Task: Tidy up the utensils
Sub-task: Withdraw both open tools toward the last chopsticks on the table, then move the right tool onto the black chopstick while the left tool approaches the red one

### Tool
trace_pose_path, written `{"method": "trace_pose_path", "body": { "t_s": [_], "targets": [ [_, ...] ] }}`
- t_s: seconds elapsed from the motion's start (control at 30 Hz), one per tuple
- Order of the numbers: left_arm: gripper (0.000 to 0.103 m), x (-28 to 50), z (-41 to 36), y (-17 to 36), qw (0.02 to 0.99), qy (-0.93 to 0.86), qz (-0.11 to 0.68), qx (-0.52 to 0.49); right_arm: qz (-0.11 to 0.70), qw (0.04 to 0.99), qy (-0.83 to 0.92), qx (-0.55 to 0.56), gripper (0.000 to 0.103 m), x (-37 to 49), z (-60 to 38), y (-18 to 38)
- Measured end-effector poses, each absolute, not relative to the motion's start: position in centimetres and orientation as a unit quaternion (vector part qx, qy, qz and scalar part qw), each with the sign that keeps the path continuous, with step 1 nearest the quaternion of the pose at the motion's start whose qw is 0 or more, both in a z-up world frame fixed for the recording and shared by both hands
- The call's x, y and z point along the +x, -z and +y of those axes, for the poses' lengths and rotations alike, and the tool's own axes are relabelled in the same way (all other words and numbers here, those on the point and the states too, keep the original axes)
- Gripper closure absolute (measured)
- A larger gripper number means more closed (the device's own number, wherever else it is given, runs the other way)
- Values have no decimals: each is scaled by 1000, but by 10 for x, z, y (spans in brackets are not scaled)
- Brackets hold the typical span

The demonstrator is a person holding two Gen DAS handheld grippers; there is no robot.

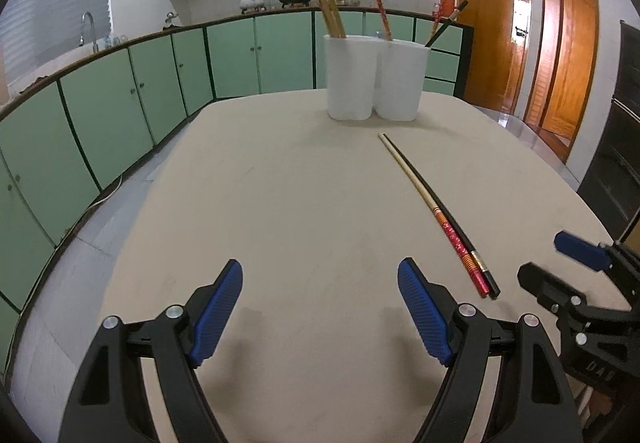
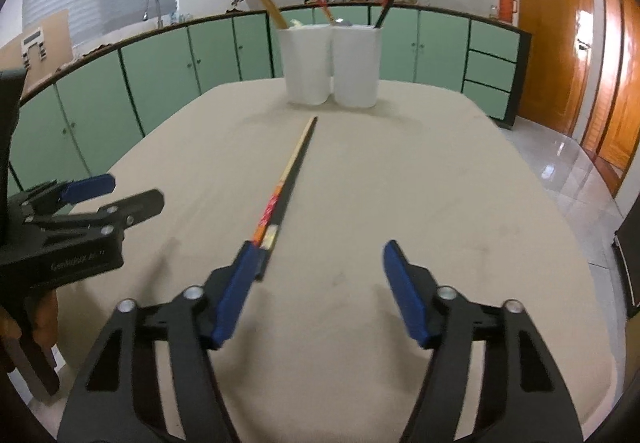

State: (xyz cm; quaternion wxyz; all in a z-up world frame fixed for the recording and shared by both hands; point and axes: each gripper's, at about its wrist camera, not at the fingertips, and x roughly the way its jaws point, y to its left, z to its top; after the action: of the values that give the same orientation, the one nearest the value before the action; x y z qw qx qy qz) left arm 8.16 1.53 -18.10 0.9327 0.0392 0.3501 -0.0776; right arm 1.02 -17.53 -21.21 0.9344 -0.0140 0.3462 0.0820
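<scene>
Two chopsticks lie side by side on the beige table, one cream with a red handle, one black, tips toward a white two-compartment holder at the far end. Several chopsticks stand in that holder. My left gripper hovers open over bare table, left of the pair. My right gripper is just right of the handle ends. In the right wrist view the chopsticks run toward the holder, their handle ends beside the left finger of my right gripper, which is open. The left gripper shows at the left.
Green cabinets with a counter carrying pots and a sink line the back and left walls. Wooden doors stand at the right, over glossy floor tiles. A dark cabinet is close to the table's right edge. A hand holds the left gripper's handle.
</scene>
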Motion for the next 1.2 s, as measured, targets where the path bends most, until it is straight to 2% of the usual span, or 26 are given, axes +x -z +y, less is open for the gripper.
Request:
{"method": "trace_pose_path", "body": {
  "t_s": [0.03, 0.1, 0.37, 0.57, 0.67, 0.83, 1.07, 1.17, 1.2],
  "targets": [
    [25, 81, 16, 182, 933, 77, 350, 39, 349, 933, -86, -14, 48, 10, -174, 213],
    [25, 82, 18, 182, 932, 76, 351, 38, 357, 929, -100, -14, 60, 9, -170, 215],
    [25, 83, 18, 185, 931, 79, 354, 35, 375, 919, -115, -36, 78, 12, -155, 223],
    [25, 85, 17, 185, 931, 81, 354, 34, 373, 921, -110, -37, 87, 14, -158, 225],
    [25, 85, 17, 184, 931, 82, 353, 33, 374, 922, -99, -27, 88, 18, -168, 224],
    [25, 85, 16, 185, 932, 82, 353, 32, 374, 921, -111, -1, 83, 16, -179, 223],
    [25, 85, 13, 185, 931, 83, 353, 31, 368, 922, -117, -15, 82, 17, -175, 226],
    [25, 85, 10, 184, 931, 87, 353, 32, 364, 924, -116, -20, 86, 18, -173, 228],
    [25, 85, 9, 184, 931, 88, 353, 33, 364, 924, -116, -20, 92, 19, -172, 228]
  ]
}}
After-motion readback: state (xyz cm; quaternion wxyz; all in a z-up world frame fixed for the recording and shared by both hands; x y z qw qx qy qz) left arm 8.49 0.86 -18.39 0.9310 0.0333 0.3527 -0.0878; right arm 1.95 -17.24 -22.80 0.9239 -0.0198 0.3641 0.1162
